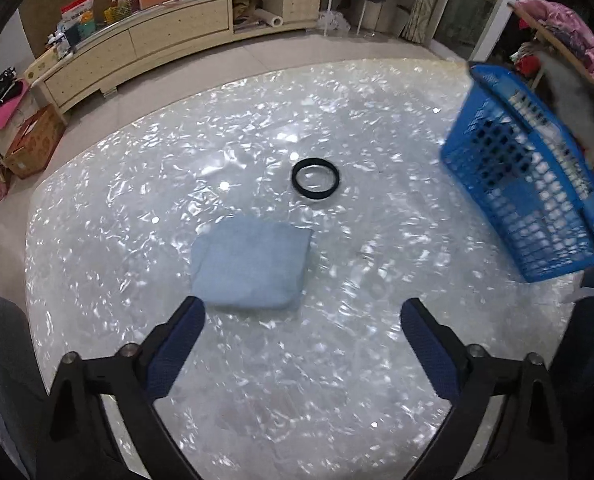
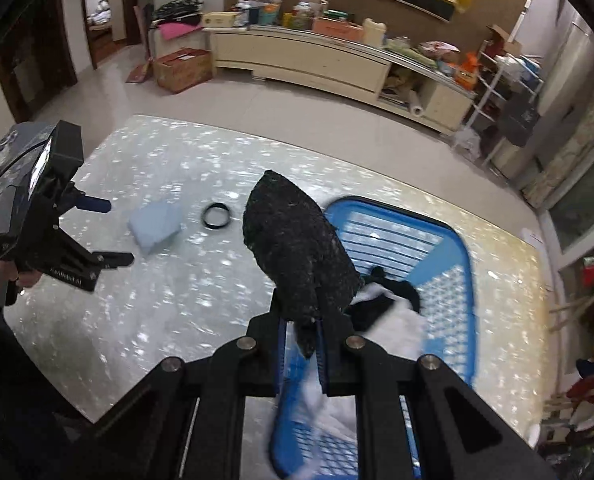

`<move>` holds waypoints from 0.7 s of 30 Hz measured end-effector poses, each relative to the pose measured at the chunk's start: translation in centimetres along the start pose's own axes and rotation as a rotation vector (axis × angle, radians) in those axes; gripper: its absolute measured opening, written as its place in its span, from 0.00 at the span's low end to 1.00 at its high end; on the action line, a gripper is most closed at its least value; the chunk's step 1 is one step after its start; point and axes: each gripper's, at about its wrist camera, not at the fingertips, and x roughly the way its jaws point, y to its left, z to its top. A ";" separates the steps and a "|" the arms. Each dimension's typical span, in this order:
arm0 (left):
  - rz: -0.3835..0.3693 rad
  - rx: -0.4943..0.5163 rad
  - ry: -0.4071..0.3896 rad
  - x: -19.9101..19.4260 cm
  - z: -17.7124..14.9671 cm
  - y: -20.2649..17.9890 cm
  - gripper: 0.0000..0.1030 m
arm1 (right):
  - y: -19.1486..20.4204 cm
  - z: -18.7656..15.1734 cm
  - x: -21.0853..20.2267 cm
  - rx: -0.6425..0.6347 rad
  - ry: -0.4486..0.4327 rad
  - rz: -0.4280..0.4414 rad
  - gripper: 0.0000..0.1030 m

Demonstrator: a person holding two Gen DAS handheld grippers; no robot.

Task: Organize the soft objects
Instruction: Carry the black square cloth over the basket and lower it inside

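A folded light blue cloth lies on the shiny white table, just beyond my left gripper, which stands open above the table with nothing between its blue pads. A black ring lies farther off. My right gripper is shut on a dark speckled fuzzy cloth, held up over the blue basket. White and black soft items lie in that basket. In the right wrist view, the left gripper hovers near the blue cloth and the ring.
The blue basket stands at the table's right side. A long cream cabinet piled with clutter runs along the far wall, and a cardboard box sits on the floor. A grey seat is at the near left.
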 end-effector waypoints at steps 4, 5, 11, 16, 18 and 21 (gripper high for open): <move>0.032 0.009 0.030 2.2 0.9 0.6 0.86 | -1.8 -0.9 0.6 0.046 0.018 -0.030 0.11; 0.030 0.008 0.038 2.7 1.1 0.7 0.86 | -2.3 -1.1 0.7 0.059 0.023 -0.036 0.11; 0.065 0.034 0.076 5.8 1.6 0.9 0.80 | -4.5 -1.7 1.3 0.105 0.051 -0.065 0.11; 0.077 0.052 0.101 7.9 2.2 0.8 0.71 | -5.2 -1.9 1.4 0.103 0.063 -0.102 0.11; 0.078 0.056 0.109 8.5 2.2 0.8 0.70 | -5.2 -2.2 2.0 0.088 0.080 -0.119 0.11; 0.088 0.051 0.105 9.5 2.5 0.8 0.70 | -5.1 -2.8 3.3 0.084 0.116 -0.121 0.11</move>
